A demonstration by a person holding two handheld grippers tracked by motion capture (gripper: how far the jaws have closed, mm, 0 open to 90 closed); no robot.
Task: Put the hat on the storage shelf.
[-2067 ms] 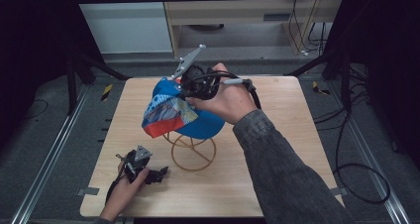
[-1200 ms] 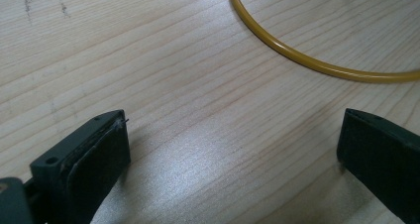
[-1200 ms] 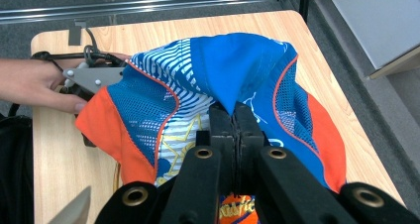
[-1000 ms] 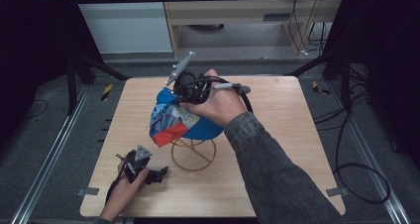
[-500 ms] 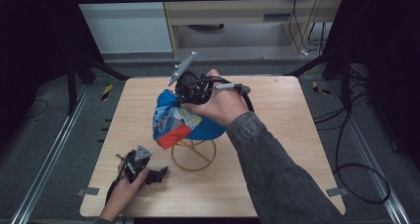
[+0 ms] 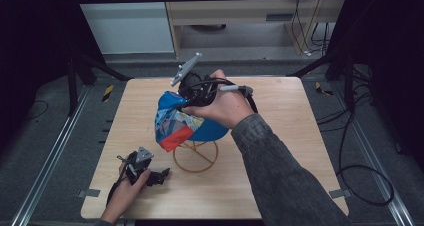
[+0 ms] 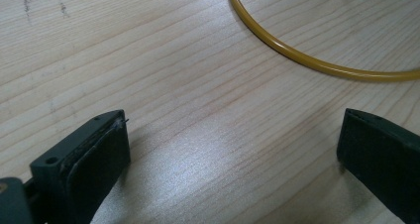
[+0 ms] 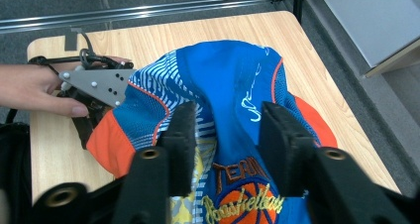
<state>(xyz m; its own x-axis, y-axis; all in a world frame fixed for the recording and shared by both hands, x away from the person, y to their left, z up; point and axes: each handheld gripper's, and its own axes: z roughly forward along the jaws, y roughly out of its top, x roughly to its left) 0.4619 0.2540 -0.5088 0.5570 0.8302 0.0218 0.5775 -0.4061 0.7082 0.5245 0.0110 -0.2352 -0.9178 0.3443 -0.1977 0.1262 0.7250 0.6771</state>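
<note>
Cap-like blue fabric item (image 6: 192,121), with orange, white and yellow patches and embroidered lettering, is sitting over the top of a yellow wire stand (image 6: 195,157) near the middle of the wooden table (image 6: 280,151). This table is the biggest thing in the high view, and it is standing on a grey floor between metal rails. The person's right arm in a grey sleeve (image 6: 280,176) is reaching across it from the lower right.

The right hand (image 6: 225,106) is holding the right gripper (image 8: 225,135) at the far upper side of the fabric. In the right gripper view, its two black jaws are standing on either side of a raised fold of the blue cloth and pinching it between them.

The left hand (image 6: 127,191) is resting near the front left corner of the table and holding the left gripper (image 7: 233,149), well apart from the fabric. In the left gripper view, its jaws are spread wide with bare wood between them, and a curved piece of the stand's yellow ring is lying on the table just ahead of them.
</note>
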